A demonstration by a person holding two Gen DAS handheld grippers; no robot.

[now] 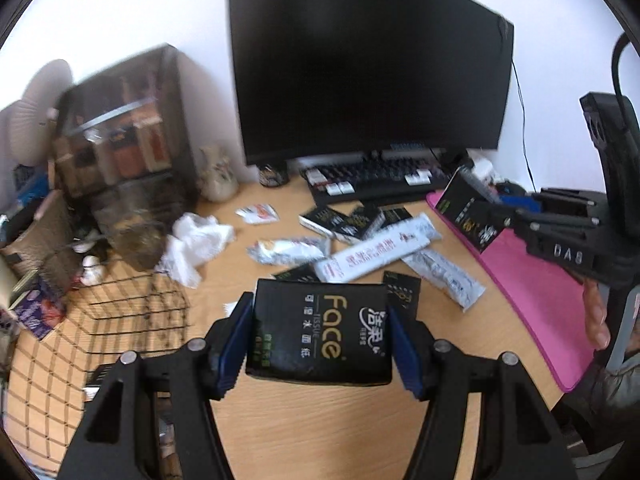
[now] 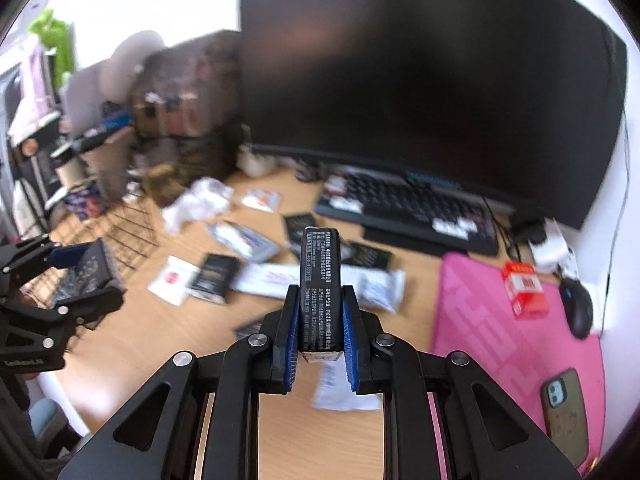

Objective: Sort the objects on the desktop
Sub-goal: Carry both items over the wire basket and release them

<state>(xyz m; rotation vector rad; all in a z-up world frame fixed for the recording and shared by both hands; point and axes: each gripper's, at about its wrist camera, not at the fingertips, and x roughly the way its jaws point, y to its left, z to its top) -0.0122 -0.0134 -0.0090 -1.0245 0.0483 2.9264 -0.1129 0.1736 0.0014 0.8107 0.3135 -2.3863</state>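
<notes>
My left gripper is shut on a black "Face" tissue pack, held above the wooden desk. It also shows at the left of the right wrist view. My right gripper is shut on another black tissue pack, held edge-on. It shows at the right of the left wrist view, above the pink mat. More black tissue packs, silver pouches and a long white packet lie scattered on the desk.
A black wire basket sits at the left. A monitor and keyboard stand behind. A shelf unit is at the far left. On the pink mat lie a red box, a mouse and a phone.
</notes>
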